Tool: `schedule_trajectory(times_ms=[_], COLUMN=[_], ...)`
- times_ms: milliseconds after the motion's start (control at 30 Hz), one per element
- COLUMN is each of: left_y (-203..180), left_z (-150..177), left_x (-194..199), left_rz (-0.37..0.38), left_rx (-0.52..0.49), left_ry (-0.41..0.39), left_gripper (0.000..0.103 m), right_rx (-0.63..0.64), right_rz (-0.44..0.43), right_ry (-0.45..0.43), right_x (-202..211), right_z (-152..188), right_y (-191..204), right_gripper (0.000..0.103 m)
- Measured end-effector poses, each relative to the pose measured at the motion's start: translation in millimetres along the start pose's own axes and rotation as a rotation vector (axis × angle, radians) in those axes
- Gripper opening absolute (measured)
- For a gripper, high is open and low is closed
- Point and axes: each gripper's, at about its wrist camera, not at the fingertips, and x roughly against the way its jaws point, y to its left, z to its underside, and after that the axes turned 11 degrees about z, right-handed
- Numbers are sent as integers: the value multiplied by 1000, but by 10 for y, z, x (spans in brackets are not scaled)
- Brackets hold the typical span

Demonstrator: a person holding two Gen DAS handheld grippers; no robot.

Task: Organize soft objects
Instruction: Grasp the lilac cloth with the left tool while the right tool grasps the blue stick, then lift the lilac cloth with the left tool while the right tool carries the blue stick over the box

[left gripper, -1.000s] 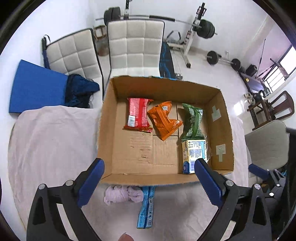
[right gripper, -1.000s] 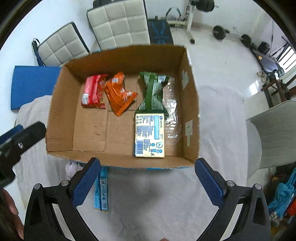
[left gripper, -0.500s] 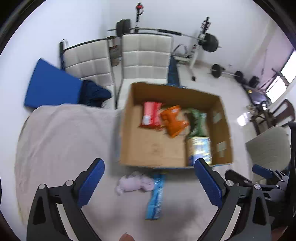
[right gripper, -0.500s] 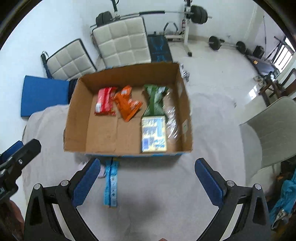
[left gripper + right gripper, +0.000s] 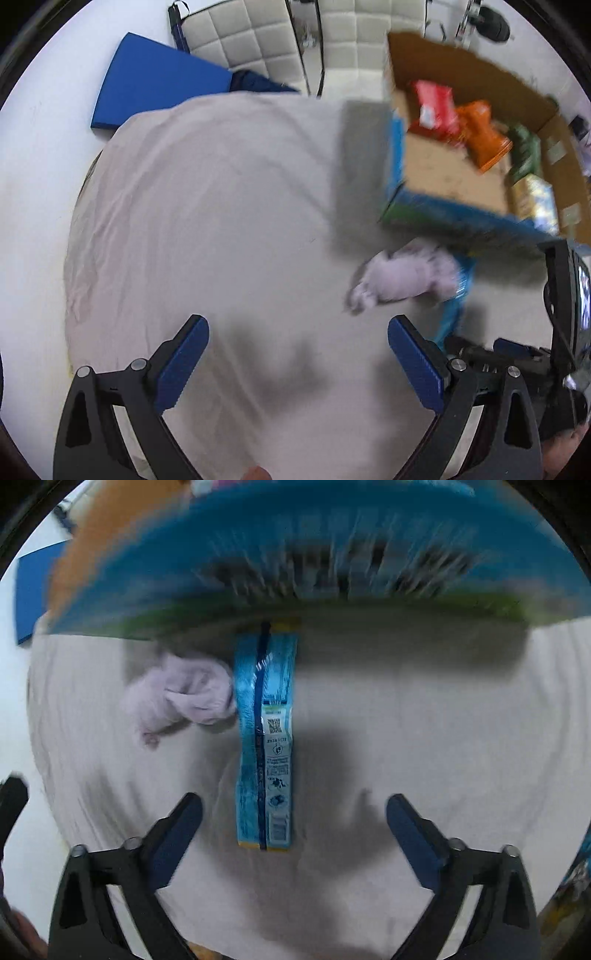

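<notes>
While both views are smeared by motion blur, the layout reads: left hand-held gripper [image 5: 295, 360] with fingers wide apart, holding nothing, above the cloth-covered desk [image 5: 207, 221]. Right hand-held gripper [image 5: 293, 834] also spread, empty, its fingers either side of the near end of a long blue packet [image 5: 265, 738]. Pale lilac soft bundle [image 5: 184, 698] touching the packet's left edge. Cardboard box [image 5: 461, 74] just beyond, 4 packets inside.

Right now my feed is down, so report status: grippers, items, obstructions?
Both grippers open, empty. Blue packet and lilac cloth on the table, outside the box. Right gripper lined up on packet; nothing in the way.
</notes>
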Motion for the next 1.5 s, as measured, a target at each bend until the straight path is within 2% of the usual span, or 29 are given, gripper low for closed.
schedule_trajectory(times_ms=[33, 67, 100, 133, 167, 200, 233, 333, 467, 567, 700, 800, 900, 967, 1033, 1067, 1267, 1333, 1433, 1500], left_y=[6, 1, -22, -34, -84, -110, -147, -322, -649, -924, -1124, -1211, -1296, -1336, -1371, -1383, -1450, -1461, -1377, -1317], left_z=[-2, -14, -32, -42, -73, -93, -118, -199, -258, -231, -256, -289, -304, -304, -296, -284, -164, -128, -99, -75], left_x=[-50, -86, -142, -158, -201, -226, -250, -360, -555, -723, -945, -1072, -1165, -1205, -1212, -1219, -1193, -1141, -1047, -954], left_rz=[-7, -11, -13, -8, -2, -4, 1, 9, 25, -2, -9, 5, 8, 23, 43, 55, 15, 18, 55, 105], left_rx=[-10, -18, -34, -46, -74, -94, -116, -214, -388, -532, -610, -628, -647, -652, -649, -641, -664, -650, -578, -495], left_ry=[11, 18, 34, 39, 48, 56, 61, 85, 124, 160, 205, 230, 248, 254, 242, 243, 212, 199, 186, 182], left_gripper=[100, 99, 99, 99, 99, 99, 99, 99, 99, 99, 99, 99, 91, 74, 65, 52, 41, 39, 38, 38], right_rx=[-13, -17, -11, 12, 28, 36, 42, 59, 36, 10, -19, -20, -24, -25, -27, -26, -23, -20, -10, -4], right_rz=[6, 12, 31, 65, 78, 92, 87, 122, 131, 148, 154, 159, 171, 172, 174, 176, 182, 182, 178, 174], right_ry=[18, 36, 19, -3, -9, -11, -11, -14, -2, -5, -6, -5, -3, 2, 5, 7, 9, 7, -2, -10], right_x=[-83, -148, -131, -106, -97, -84, -62, 9, 67, 116, 156, 162, 148, 163, 140, 138, 59, 13, 16, 67], right_z=[-7, -11, -8, -9, -1, 13, 33, 108, 281, 417, 475, 470, 466, 452, 514, 468, 556, 441, 366, 360], right_y=[23, 51, 80, 139, 172, 186, 184, 46, -368, -673, -837, -800, -713, -729, -759, -765, -774, -697, -696, -721], right_gripper=[78, 73, 72, 67, 54, 47, 30, 30, 29, 29, 29, 29, 29, 29, 29, 29, 29, 29, 29, 29])
